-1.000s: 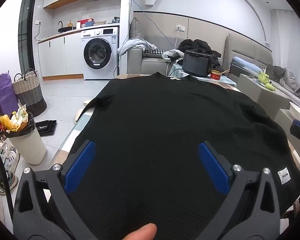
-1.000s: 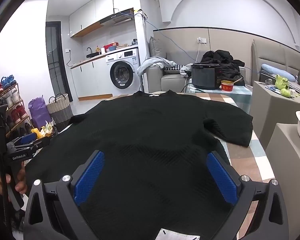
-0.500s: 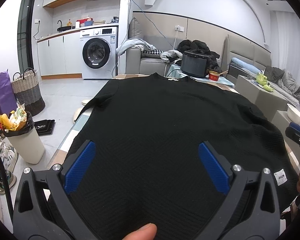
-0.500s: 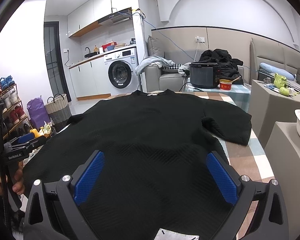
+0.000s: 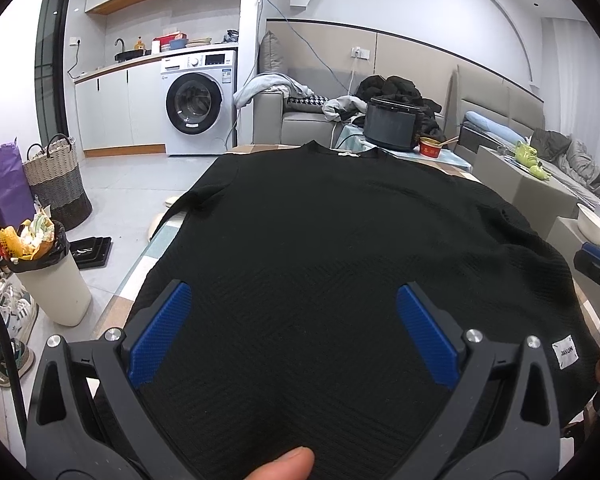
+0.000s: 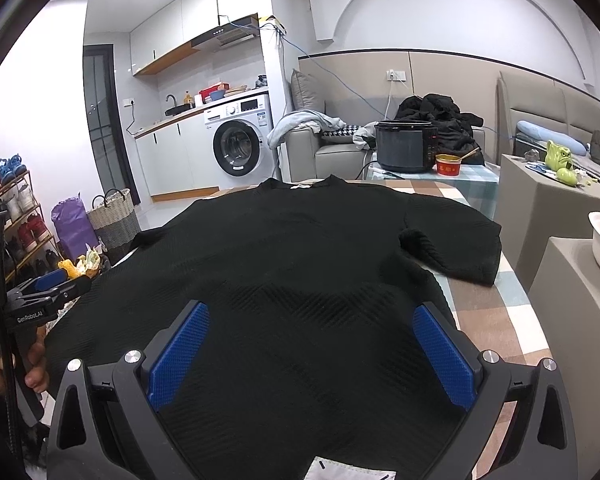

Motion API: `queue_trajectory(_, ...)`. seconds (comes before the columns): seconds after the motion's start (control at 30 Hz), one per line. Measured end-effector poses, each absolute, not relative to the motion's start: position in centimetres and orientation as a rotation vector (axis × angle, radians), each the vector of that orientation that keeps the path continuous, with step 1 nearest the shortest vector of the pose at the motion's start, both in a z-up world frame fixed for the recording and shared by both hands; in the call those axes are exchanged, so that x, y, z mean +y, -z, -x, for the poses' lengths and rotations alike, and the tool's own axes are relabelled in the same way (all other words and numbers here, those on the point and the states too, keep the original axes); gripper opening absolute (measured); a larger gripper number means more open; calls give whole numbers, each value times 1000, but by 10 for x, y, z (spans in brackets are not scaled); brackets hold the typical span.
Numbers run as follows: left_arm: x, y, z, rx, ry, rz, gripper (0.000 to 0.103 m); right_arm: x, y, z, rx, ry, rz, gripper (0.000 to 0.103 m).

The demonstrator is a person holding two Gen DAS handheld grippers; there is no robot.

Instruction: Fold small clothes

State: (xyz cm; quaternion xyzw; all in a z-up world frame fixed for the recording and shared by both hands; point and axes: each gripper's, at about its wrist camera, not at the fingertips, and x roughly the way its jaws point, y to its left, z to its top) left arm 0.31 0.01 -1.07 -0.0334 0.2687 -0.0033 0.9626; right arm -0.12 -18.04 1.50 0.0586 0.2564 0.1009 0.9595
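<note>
In the left wrist view, the left gripper (image 5: pixel 294 332) hovered over the hem of the black sweater (image 5: pixel 332 240), its jaws spread wide and holding nothing, probably poised to take the near edge. The sweater lay flat on the checked table (image 5: pixel 148 252), collar away. Against the earlier frame, the scene had barely shifted.

In the right wrist view, the right gripper (image 6: pixel 312 350) hung likewise, jaws wide apart over the hem, one short sleeve (image 6: pixel 452 236) spread flat; little differed.
</note>
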Motion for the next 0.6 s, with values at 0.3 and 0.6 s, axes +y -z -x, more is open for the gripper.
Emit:
queue_trajectory(0.3, 1, 10, -4, 545, 5, 68, 102, -182, -17, 0, 512, -200, -118, 103)
queue_trajectory(0.6, -1, 10, -3, 542, 5, 67, 102, -183, -17, 2, 511, -197, -117, 103)
